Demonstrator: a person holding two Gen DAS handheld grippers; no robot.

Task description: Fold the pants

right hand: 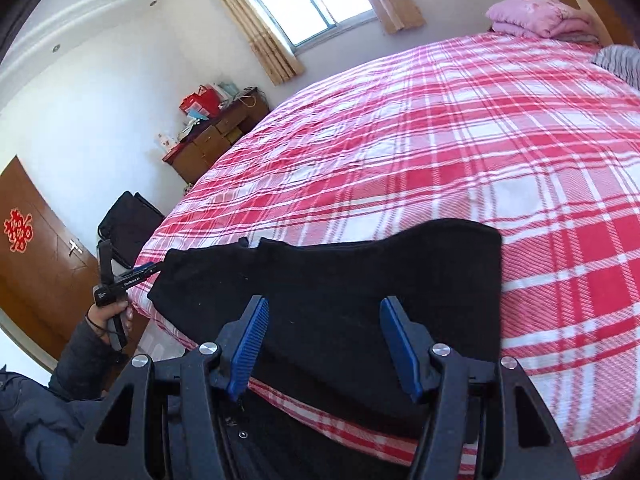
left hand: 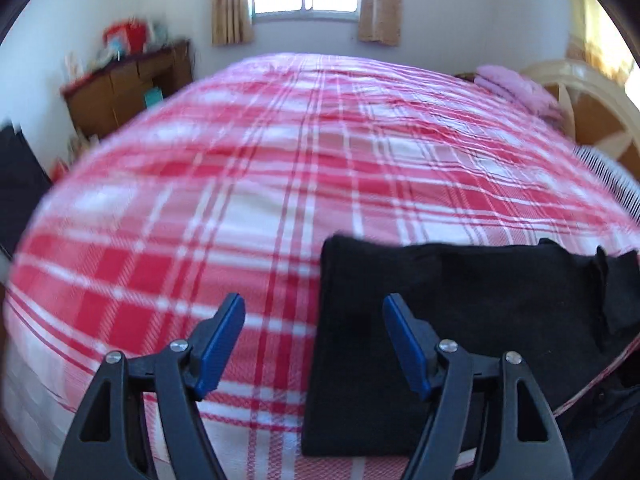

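The pants lie in a folded black block at the near edge of the bed. My left gripper hangs open and empty over their left edge; my right gripper is open above them too. I judge another fold remains: pinch one end and carry it across. Plaid bed beyond lies free; the drop is close.

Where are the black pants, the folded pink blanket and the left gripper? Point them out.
black pants (right hand: pixel 360 280): right wrist view, middle of the folded cloth.
folded pink blanket (right hand: pixel 536 16): right wrist view, top layer of the stack.
left gripper (left hand: pixel 314 344): left wrist view, midway between the open blue fingertips.
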